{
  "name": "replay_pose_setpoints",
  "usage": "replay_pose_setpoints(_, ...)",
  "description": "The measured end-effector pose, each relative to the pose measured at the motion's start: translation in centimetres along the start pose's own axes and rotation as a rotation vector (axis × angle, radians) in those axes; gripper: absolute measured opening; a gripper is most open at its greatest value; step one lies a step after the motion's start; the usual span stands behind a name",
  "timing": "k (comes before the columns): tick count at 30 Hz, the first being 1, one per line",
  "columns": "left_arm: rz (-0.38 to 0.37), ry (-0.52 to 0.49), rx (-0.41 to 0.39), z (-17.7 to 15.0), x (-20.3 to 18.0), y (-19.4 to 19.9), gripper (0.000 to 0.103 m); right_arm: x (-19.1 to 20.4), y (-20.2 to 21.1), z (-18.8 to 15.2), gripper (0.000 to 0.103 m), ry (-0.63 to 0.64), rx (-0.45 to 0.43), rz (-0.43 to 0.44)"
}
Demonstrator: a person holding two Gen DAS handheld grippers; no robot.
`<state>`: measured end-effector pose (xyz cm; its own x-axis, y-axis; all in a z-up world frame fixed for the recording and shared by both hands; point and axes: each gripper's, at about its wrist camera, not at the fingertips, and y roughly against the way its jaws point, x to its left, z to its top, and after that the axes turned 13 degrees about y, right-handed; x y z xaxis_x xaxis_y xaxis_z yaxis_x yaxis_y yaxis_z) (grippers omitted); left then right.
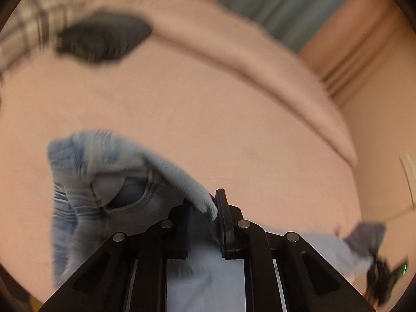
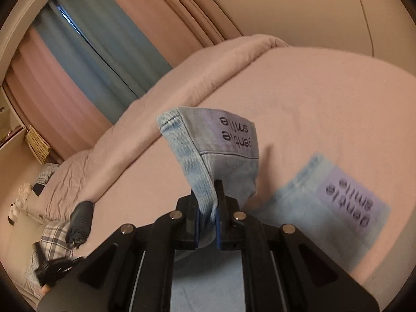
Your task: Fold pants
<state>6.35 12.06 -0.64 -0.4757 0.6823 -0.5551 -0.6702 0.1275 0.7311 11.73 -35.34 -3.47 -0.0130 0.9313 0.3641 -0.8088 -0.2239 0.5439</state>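
Note:
The light blue denim pants hang over the pink bed. My left gripper is shut on a fold of the denim beside a pocket opening, and cloth passes under it. My right gripper is shut on a hem end of the pants that carries a lilac "gentle smile" label. A second hem with the same label lies blurred on the bed to the right. The right gripper shows blurred at the lower right of the left wrist view.
The pink bedsheet fills both views, with a rolled duvet along its far edge. A dark object and a plaid cloth lie at the head end. Blue and pink curtains hang behind.

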Motion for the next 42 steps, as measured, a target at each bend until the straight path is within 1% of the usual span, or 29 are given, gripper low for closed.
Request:
replay_pose_setpoints(1, -0.026, -0.018, -0.015, -0.8, 0.0, 1.6, 0.014, -0.1, 0.5, 0.5, 0.009, 0.004, -0.01, 0.006)
replay_pose_setpoints(3, -0.094, -0.044, -0.03, -3.6, 0.8, 5.7, 0.014, -0.5, 2.0, 1.3, 0.009, 0.007, -0.04, 0.004)
replay_pose_setpoints(5, -0.109, -0.05, 0.002, -6.4, 1.9, 7.3, 0.014, -1.4, 3.4, 1.0, 0.01, 0.026, -0.04, -0.022)
replay_pose_setpoints(7, -0.073, -0.063, 0.075, -9.4, 3.3, 6.8, 0.014, -2.5, 4.0, -0.1, 0.01, 0.038, -0.013, -0.051)
replay_pose_setpoints(9, -0.01, -0.058, 0.167, -12.2, 5.1, 5.2, 0.014, -4.3, 3.6, -2.3, 0.01, 0.033, 0.06, -0.096)
replay_pose_setpoints(11, 0.053, -0.02, 0.248, -13.9, 7.1, 3.0, 0.014, -6.4, 2.5, -5.0, 0.011, -0.007, 0.152, -0.125)
replay_pose_setpoints(13, 0.058, 0.027, 0.281, -14.4, 8.4, 1.8, 0.014, -7.8, 1.6, -6.9, 0.011, -0.049, 0.219, -0.155)
replay_pose_setpoints(14, 0.047, 0.05, 0.284, -14.2, 8.7, 1.6, 0.014, -8.5, 1.0, -7.9, 0.013, -0.059, 0.244, -0.174)
replay_pose_setpoints(16, 0.031, 0.07, 0.288, -13.8, 8.8, 1.7, 0.015, -9.3, 0.4, -8.5, 0.015, -0.073, 0.264, -0.206)
replay_pose_setpoints(17, 0.038, 0.06, 0.28, -13.6, 8.6, 1.9, 0.019, -9.5, 0.4, -8.3, 0.016, -0.079, 0.258, -0.201)
replay_pose_setpoints(19, 0.062, 0.032, 0.238, -13.1, 8.6, 2.7, 0.03, -10.0, 0.6, -7.4, 0.029, -0.098, 0.244, -0.194)
replay_pose_setpoints(20, 0.093, 0.022, 0.196, -12.9, 9.0, 3.3, 0.041, -10.2, 0.9, -7.0, 0.041, -0.103, 0.23, -0.201)
replay_pose_setpoints(21, 0.116, 0.02, 0.163, -12.7, 9.1, 3.8, 0.048, -10.2, 1.1, -6.6, 0.045, -0.1, 0.215, -0.221)
replay_pose_setpoints(22, 0.133, 0.027, 0.122, -12.2, 9.4, 4.3, 0.048, -10.3, 1.3, -6.3, 0.045, -0.089, 0.202, -0.245)
replay_pose_setpoints(23, 0.133, 0.037, 0.112, -11.5, 10.1, 4.1, 0.048, -10.3, 1.4, -5.9, 0.045, -0.067, 0.192, -0.273)
replay_pose_setpoints(24, 0.134, 0.058, 0.109, -11.0, 10.5, 4.0, 0.049, -10.4, 1.2, -5.6, 0.045, -0.059, 0.193, -0.278)
replay_pose_setpoints(25, 0.13, 0.073, 0.12, -10.8, 10.8, 3.6, 0.049, -10.6, 0.9, -5.4, 0.044, -0.058, 0.2, -0.27)
replay_pose_setpoints(26, 0.124, 0.085, 0.124, -10.5, 10.9, 3.3, 0.049, -11.4, 0.2, -5.4, 0.035, -0.076, 0.221, -0.258)
replay_pose_setpoints(27, 0.134, 0.081, 0.114, -10.4, 10.9, 3.2, 0.046, -11.6, -0.2, -5.4, 0.015, -0.082, 0.234, -0.257)
replay_pose_setpoints(28, 0.154, 0.063, 0.1, -10.4, 10.7, 3.1, 0.04, -11.8, -0.7, -5.1, 0.008, -0.07, 0.251, -0.293)
replay_pose_setpoints(29, 0.169, 0.05, 0.089, -10.8, 10.4, 3.1, 0.027, -11.8, -1.0, -4.9, 0.007, -0.056, 0.266, -0.316)
replay_pose_setpoints(30, 0.169, 0.043, 0.086, -10.7, 10.5, 3.3, 0.022, -11.7, -1.1, -4.6, 0.007, -0.054, 0.261, -0.304)
replay_pose_setpoints(32, 0.148, 0.045, 0.077, -10.4, 10.1, 3.6, 0.02, -11.2, -1.3, -3.0, 0.006, -0.071, 0.224, -0.231)
replay_pose_setpoints(34, 0.138, 0.026, 0.051, -9.6, 9.6, 4.0, 0.02, -9.9, -1.5, -0.8, 0.006, -0.041, 0.189, -0.189)
replay_pose_setpoints(36, 0.14, 0.005, 0.011, -8.5, 8.8, 4.6, 0.018, -7.8, -1.8, 2.5, 0.006, 0.037, 0.135, -0.163)
replay_pose_setpoints(38, 0.114, -0.021, -0.05, -6.9, 7.7, 5.8, 0.018, -6.1, -2.3, 5.8, 0.005, 0.063, 0.073, -0.099)
replay_pose_setpoints(40, 0.084, -0.041, -0.104, -5.9, 7.0, 7.2, 0.017, -5.0, -2.1, 8.0, 0.005, 0.069, 0.022, -0.057)
replay_pose_setpoints(41, 0.071, -0.05, -0.128, -5.6, 6.7, 7.7, 0.017, -4.4, -1.6, 9.1, 0.005, 0.081, -0.021, -0.036)
replay_pose_setpoints(42, 0.061, -0.053, -0.143, -5.6, 6.6, 8.0, 0.017, -4.1, -1.0, 9.5, 0.005, 0.093, -0.048, -0.031)
